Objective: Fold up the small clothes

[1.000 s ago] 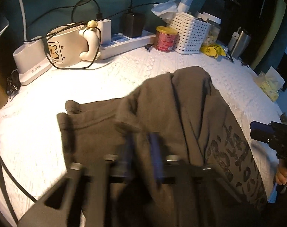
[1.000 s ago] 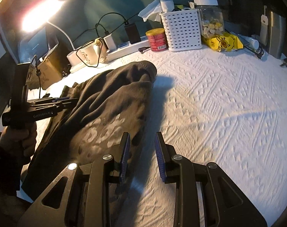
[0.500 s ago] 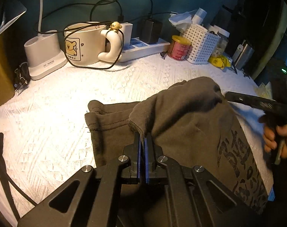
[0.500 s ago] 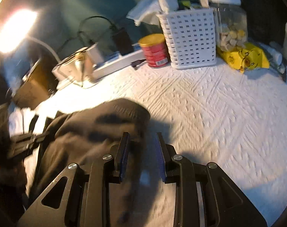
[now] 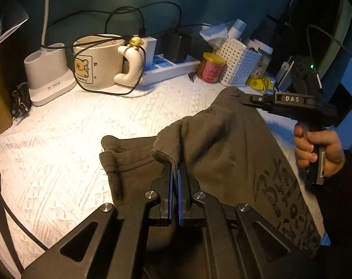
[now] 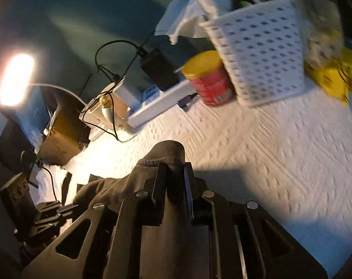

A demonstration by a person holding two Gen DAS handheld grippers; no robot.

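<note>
I am clamping my left tool (image 5: 174,174) on the dark garment (image 5: 222,144); my right tool (image 6: 173,174) is closing around its cuff.

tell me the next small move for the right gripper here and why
Probably finish closing the right gripper on the ribbed cuff of the dark garment before lifting. Its jaws are closing with the cuff between them, while the left gripper already pinches the near hem. With both corners gripped, the raised fold can likely be carried across the white cloth.
</note>
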